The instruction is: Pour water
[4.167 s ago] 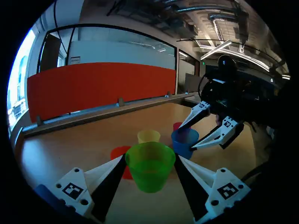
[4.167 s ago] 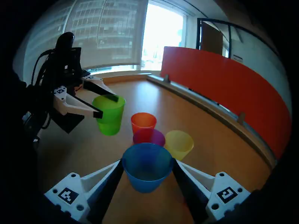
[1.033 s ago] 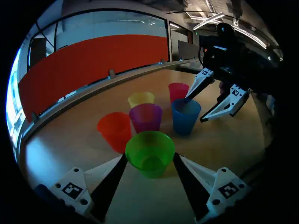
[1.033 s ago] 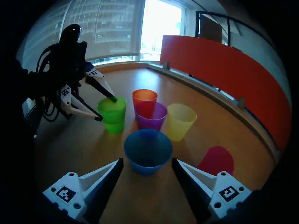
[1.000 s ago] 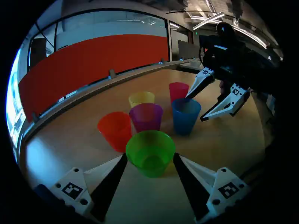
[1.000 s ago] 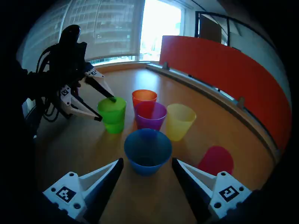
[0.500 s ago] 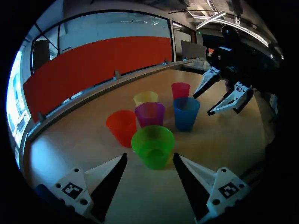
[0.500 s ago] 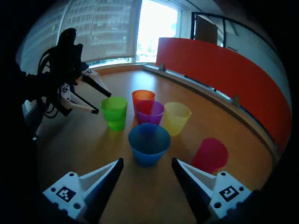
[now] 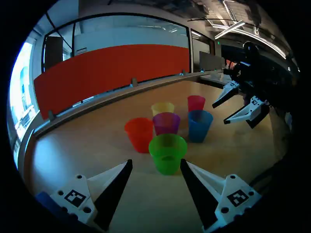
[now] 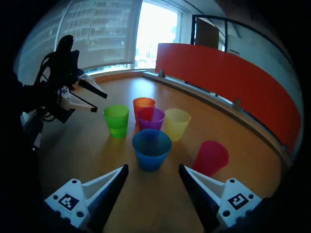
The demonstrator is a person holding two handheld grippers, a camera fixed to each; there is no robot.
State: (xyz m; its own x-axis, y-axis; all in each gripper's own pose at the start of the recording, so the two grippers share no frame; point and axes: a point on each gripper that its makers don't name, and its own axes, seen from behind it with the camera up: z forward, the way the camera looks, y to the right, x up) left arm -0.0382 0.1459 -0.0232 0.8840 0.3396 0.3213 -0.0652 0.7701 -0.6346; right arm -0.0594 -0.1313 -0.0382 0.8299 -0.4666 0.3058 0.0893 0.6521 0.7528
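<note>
Several plastic cups stand upright in a cluster on the wooden table [image 9: 89, 132]. The green cup [image 9: 168, 153] stands just ahead of my open left gripper [image 9: 155, 163], free of its fingers. In the right gripper view the blue cup [image 10: 151, 149] stands just past my open right gripper [image 10: 152, 167], also untouched. The orange cup [image 9: 139, 134], purple cup [image 9: 166, 123], yellow cup [image 9: 162, 108] and pink cup [image 9: 196, 103] sit behind. The right gripper [image 9: 220, 114] hovers open beyond the blue cup [image 9: 199, 125]. The left gripper [image 10: 100, 103] hovers open left of the green cup [image 10: 116, 120].
An orange-red partition [image 9: 116, 73] and a low rail [image 9: 116, 97] run along the table's far edge. Bright windows [image 10: 155, 35] lie beyond the table. Dark-sleeved hands hold each gripper at the table's sides. Bare tabletop [image 10: 241, 155] lies around the cups.
Both grippers set their cups down on the table, opened, and over the last second have drawn back from them. The green and blue cups stay standing.
</note>
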